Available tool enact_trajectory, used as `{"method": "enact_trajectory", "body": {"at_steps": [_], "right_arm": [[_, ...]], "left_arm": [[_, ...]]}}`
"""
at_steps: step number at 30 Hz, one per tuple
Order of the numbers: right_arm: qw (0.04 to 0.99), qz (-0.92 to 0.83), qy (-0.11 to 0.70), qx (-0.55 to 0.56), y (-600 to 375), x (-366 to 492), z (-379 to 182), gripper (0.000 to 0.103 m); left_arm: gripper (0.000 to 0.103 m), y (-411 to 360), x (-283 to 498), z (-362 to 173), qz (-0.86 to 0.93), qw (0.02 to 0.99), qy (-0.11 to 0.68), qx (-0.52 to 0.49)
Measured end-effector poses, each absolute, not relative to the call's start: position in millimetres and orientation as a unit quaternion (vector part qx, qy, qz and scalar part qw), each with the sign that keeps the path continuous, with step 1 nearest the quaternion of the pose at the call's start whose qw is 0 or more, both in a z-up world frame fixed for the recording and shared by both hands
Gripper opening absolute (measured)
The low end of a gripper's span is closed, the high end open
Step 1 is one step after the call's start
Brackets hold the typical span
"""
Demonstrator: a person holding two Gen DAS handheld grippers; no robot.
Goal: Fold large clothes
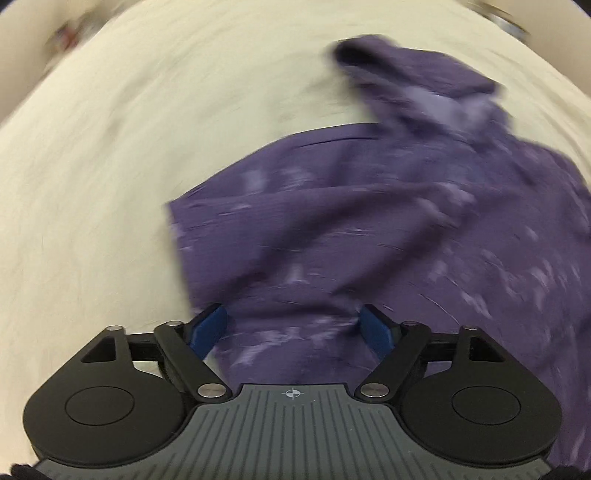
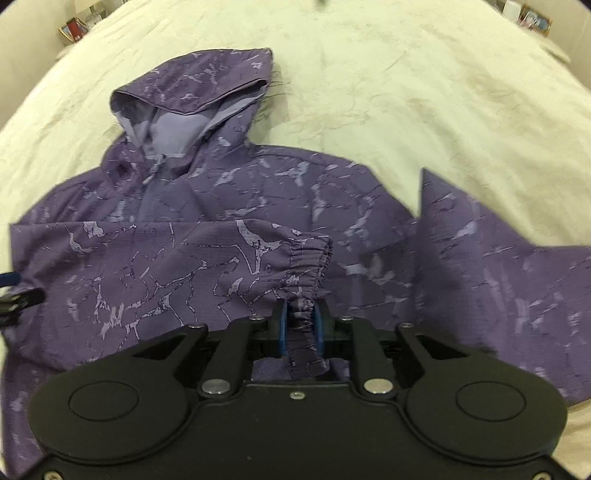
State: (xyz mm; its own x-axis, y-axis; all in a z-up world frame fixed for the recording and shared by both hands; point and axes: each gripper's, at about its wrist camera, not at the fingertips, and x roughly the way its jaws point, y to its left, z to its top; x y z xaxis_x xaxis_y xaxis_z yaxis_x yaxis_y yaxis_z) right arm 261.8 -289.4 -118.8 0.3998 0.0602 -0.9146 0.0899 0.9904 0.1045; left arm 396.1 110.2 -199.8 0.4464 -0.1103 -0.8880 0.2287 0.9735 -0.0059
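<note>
Pinching the elastic cuff [image 2: 308,266], right gripper [image 2: 300,325] lays the sleeve across the purple hooded jacket [image 2: 229,192], likely a fold; left gripper [image 1: 293,328] gapes wide, holding nothing.

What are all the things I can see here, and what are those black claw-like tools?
hooded jacket: one, purple with pale marbled print, spread on the bed, one sleeve folded across its front
elastic cuff: one, purple, end of the folded sleeve
bedcover: one, cream, under everything
framed pictures: a few, at the far edges, too small to make out
right gripper: black with blue pads, pinching the cuff fabric
left gripper: black with blue pads, jaws wide over the jacket, blurred
</note>
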Motion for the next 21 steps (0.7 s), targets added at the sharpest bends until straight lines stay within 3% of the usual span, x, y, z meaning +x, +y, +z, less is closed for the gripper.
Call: {"method": "enact_trajectory", "body": {"at_steps": [2, 3, 5, 9, 13, 21], "right_arm": [[0.834, -0.003, 0.548, 0.072, -287, 263, -123, 0.030], [0.832, -0.004, 0.550, 0.069, -286, 263, -127, 0.034], [0.822, -0.005, 0.565, 0.075, -286, 266, -138, 0.054], [0.812, -0.007, 0.576, 0.096, -288, 262, -147, 0.059], [0.820, 0.005, 0.558, 0.130, -292, 247, -133, 0.077], [0.830, 0.012, 0.533, 0.164, -308, 206, -107, 0.078]], "left_arm": [[0.096, 123, 403, -204, -0.090, 0.842, 0.531, 0.026], [0.096, 125, 402, -203, -0.091, 0.841, 0.533, 0.022], [0.095, 123, 397, -199, -0.086, 0.843, 0.531, 0.030], [0.094, 123, 384, -183, -0.071, 0.846, 0.527, 0.024], [0.095, 132, 356, -156, -0.083, 0.857, 0.508, -0.020], [0.095, 113, 310, -134, -0.115, 0.847, 0.514, -0.074]]}}
